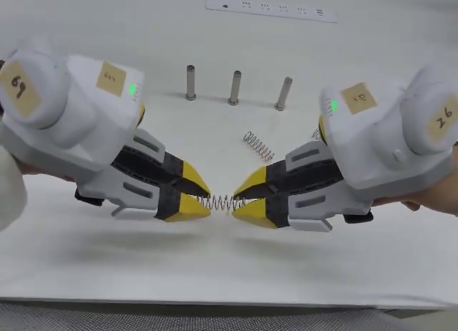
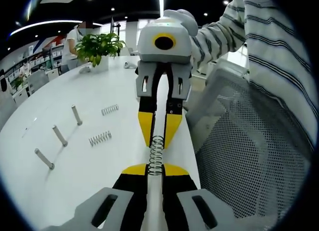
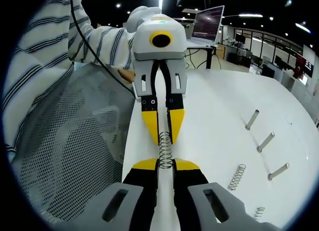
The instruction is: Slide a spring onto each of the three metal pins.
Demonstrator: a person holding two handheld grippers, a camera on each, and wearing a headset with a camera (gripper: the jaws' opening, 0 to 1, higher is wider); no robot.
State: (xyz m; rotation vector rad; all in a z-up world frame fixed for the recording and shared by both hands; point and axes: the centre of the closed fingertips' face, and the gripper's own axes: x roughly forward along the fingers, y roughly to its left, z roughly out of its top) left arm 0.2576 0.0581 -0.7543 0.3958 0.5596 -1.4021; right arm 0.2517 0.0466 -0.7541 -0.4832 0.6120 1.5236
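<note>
A thin spring [image 1: 222,201] hangs level above the white table [image 1: 107,259], held at both ends. My left gripper [image 1: 207,202] is shut on its left end and my right gripper [image 1: 235,200] on its right end, tips almost meeting. In the left gripper view the spring [image 2: 156,153] runs from my left gripper [image 2: 155,168] up to the right gripper [image 2: 158,136]. Three upright metal pins [image 1: 191,82], [image 1: 235,87], [image 1: 284,93] stand bare in a row behind. A loose spring [image 1: 258,146] lies before them; another spring [image 1: 315,134] peeks out beside the right gripper.
A white power strip [image 1: 270,8] lies at the table's far edge. The near table edge [image 1: 215,301] runs just below the grippers. A mesh chair [image 2: 239,141], a potted plant [image 2: 99,45] and a screen [image 3: 205,21] stand around the table.
</note>
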